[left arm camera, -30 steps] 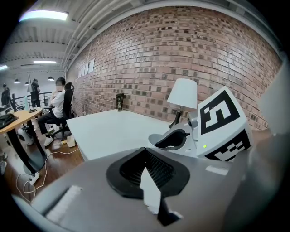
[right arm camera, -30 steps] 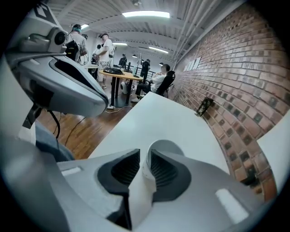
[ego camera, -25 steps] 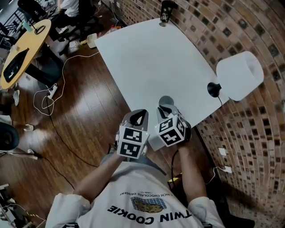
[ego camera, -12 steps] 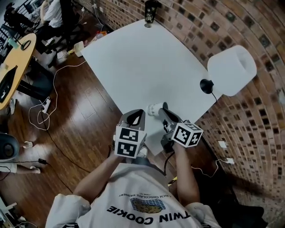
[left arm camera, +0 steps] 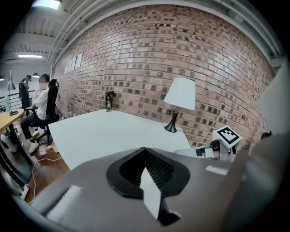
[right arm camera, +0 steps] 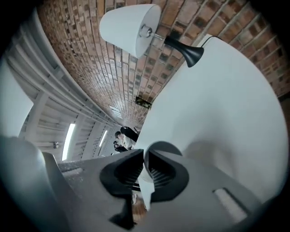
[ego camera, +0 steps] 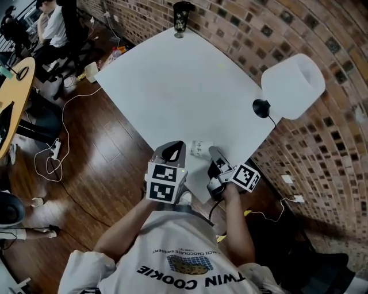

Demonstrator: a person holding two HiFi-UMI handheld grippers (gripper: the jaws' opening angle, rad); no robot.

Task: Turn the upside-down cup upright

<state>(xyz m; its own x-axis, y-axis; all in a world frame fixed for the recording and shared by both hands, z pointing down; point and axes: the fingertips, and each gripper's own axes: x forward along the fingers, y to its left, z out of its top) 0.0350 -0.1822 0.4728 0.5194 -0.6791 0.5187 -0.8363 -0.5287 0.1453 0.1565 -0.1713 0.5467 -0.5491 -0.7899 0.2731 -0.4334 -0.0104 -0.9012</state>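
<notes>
Head view is filled mostly by the white bench, which is set against a brick wall, with wooden floor at its left. A white-shaded lamp is seen at the bench's right edge and a dark tumbler at its far corner, both well apart from the work. At the near corner the two grippers are held side by side.

The left gripper is placed near the cup but apart from it. In the left gripper view its jaws are pressed together with nothing between them. The right gripper is rolled onto its side. In the right gripper view its jaws are closed almost fully on a thin white edge of the cup, whose rounded grey outline is seen just past them.

The cup is small and white, with some print on its wall. It is held on its side over the bench's near corner, neither inverted nor upright. Whether it touches the bench cannot be told, nor which end is pinched.

The cup is judged to be a light paper one with a thin, soft wall that is easily dented. A light pinch on the stiffer rolled edge, as taken now, is thought enough to carry it. A hard squeeze across the body would likely crush it. Being so light, it could tip if it is set down off level.
</notes>
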